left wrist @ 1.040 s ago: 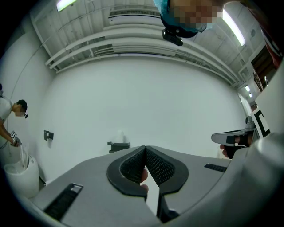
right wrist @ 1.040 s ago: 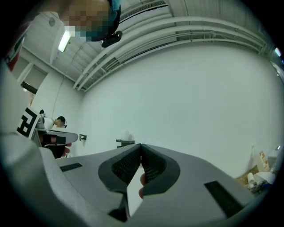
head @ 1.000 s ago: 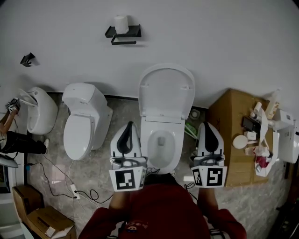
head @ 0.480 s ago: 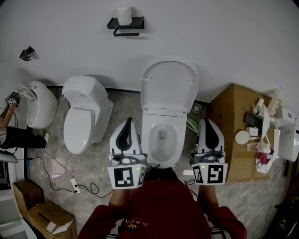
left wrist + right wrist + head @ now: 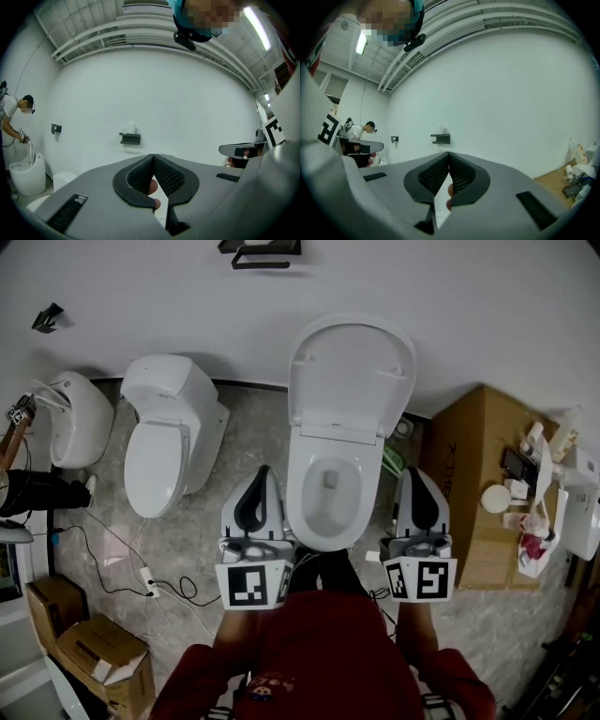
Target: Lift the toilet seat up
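The white toilet (image 5: 324, 491) stands in the middle of the head view. Its lid (image 5: 352, 367) is tipped up against the wall, and the seat ring (image 5: 297, 507) lies flat on the bowl. My left gripper (image 5: 263, 472) is just left of the bowl and my right gripper (image 5: 413, 472) just right of it; neither touches it. Both point level toward the wall. In the left gripper view the left gripper (image 5: 152, 156) has its jaws pressed together with nothing between them. The right gripper (image 5: 448, 153) looks the same in its own view.
A second toilet (image 5: 171, 442) and a white fixture (image 5: 73, 423) stand to the left, with a person (image 5: 26, 491) beside them. Cables (image 5: 141, 579) run over the floor. Cardboard boxes (image 5: 89, 660) sit lower left; a cluttered box (image 5: 473, 479) stands right. A paper holder (image 5: 131, 138) hangs on the wall.
Both grippers have sunk lower beside the bowl and stayed shut. The toilet now fills more of the head view, and the paper holder has slid to the top edge.
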Demonstrator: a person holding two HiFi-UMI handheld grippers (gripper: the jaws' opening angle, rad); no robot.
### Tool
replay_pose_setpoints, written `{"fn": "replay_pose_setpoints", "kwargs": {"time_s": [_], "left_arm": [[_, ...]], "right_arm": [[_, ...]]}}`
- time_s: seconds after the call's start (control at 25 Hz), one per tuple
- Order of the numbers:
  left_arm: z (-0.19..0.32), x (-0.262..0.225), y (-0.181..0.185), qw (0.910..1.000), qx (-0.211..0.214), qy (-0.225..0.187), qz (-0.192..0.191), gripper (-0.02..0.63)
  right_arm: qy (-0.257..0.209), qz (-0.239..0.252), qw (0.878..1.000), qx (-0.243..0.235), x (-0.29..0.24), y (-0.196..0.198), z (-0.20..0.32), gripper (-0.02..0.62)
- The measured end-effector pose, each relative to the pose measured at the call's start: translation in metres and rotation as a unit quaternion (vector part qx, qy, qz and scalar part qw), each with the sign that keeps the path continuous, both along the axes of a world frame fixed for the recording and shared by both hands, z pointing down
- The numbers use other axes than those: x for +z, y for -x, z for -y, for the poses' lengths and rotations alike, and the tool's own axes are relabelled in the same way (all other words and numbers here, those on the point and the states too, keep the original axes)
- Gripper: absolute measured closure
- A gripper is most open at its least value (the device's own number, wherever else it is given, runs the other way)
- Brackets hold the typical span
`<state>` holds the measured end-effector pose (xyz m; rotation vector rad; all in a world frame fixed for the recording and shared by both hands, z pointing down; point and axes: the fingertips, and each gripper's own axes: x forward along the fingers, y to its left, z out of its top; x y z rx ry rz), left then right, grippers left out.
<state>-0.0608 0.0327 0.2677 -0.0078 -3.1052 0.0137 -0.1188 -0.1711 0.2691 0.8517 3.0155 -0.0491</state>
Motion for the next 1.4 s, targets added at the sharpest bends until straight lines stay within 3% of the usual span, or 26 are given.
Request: {"fn": "replay_pose_setpoints", "kwargs": {"time_s": [0.52, 1.04, 1.4], "left_arm": [[-0.013, 0.102, -0.013, 0.9943, -0.013, -0.044, -0.096, 0.597], [-0.018, 0.222, -0.043, 0.9770, -0.012, -0.073, -0.200, 0.597], [-0.009, 0.295, -0.069, 0.9612, 0.002, -0.077, -0.265, 0.597]], "right_arm": [[-0.037, -0.087, 0.995, -0.033, 0.103, -0.012, -0.032, 0.581], [-0.075, -0.180, 0.979, -0.063, 0.222, -0.040, -0.055, 0.581], [-0.111, -0.244, 0.959, -0.091, 0.309, -0.075, -0.064, 0.581]]}}
